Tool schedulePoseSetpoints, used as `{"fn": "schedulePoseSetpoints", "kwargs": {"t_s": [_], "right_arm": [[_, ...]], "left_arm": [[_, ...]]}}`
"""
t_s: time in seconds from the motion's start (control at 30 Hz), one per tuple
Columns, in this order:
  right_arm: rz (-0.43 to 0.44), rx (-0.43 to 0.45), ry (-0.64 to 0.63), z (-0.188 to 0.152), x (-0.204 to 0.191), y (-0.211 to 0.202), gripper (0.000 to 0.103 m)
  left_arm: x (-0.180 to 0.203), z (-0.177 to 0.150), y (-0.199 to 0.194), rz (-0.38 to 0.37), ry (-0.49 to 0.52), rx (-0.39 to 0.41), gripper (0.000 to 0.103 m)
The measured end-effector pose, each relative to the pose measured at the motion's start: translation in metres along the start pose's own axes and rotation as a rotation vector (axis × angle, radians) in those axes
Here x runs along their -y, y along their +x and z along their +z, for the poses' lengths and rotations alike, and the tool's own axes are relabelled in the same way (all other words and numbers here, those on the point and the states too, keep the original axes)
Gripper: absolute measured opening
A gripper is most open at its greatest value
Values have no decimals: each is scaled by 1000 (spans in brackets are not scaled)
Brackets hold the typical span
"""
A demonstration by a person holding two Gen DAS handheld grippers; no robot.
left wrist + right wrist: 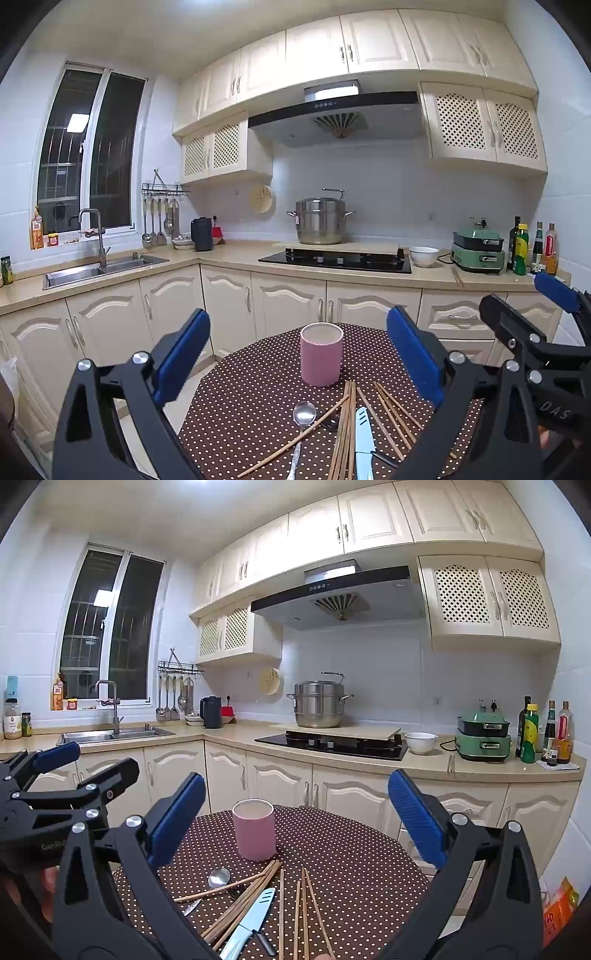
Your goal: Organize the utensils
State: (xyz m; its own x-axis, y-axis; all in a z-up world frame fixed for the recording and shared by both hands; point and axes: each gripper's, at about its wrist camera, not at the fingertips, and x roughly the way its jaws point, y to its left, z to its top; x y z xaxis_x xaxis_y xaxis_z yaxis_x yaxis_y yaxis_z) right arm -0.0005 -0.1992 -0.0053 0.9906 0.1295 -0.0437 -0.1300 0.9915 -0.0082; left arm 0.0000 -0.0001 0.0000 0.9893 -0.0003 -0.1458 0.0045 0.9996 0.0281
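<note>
Both tongs — left tongs [297, 356] and right tongs [295, 819] — gape empty above the dotted tabletop [258, 391], where chopsticks [347, 424], spoon [303, 413] and knife [362, 439] lie scattered at lower centre before the unfilled pink cup [321, 354] — sorting not yet begun.

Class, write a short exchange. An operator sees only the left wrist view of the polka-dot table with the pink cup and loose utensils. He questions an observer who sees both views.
Operator: Is anything low down, right of the table?
Observer: Yes. An orange packet sits there beside the cabinets. Only the right wrist view shows it.
Operator: What stands on the counter left of the sink?
Observer: Next to the small jar stands a larger pale jar. Your view cuts it off.
</note>
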Motion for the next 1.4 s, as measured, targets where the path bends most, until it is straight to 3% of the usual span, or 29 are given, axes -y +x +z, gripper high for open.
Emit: {"fn": "schedulePoseSetpoints", "kwargs": {"t_s": [1.4], "right_arm": [[-20,-46,10,-6,6,6,97]], "left_arm": [[2,-10,10,-31,-14,-23,95]]}}
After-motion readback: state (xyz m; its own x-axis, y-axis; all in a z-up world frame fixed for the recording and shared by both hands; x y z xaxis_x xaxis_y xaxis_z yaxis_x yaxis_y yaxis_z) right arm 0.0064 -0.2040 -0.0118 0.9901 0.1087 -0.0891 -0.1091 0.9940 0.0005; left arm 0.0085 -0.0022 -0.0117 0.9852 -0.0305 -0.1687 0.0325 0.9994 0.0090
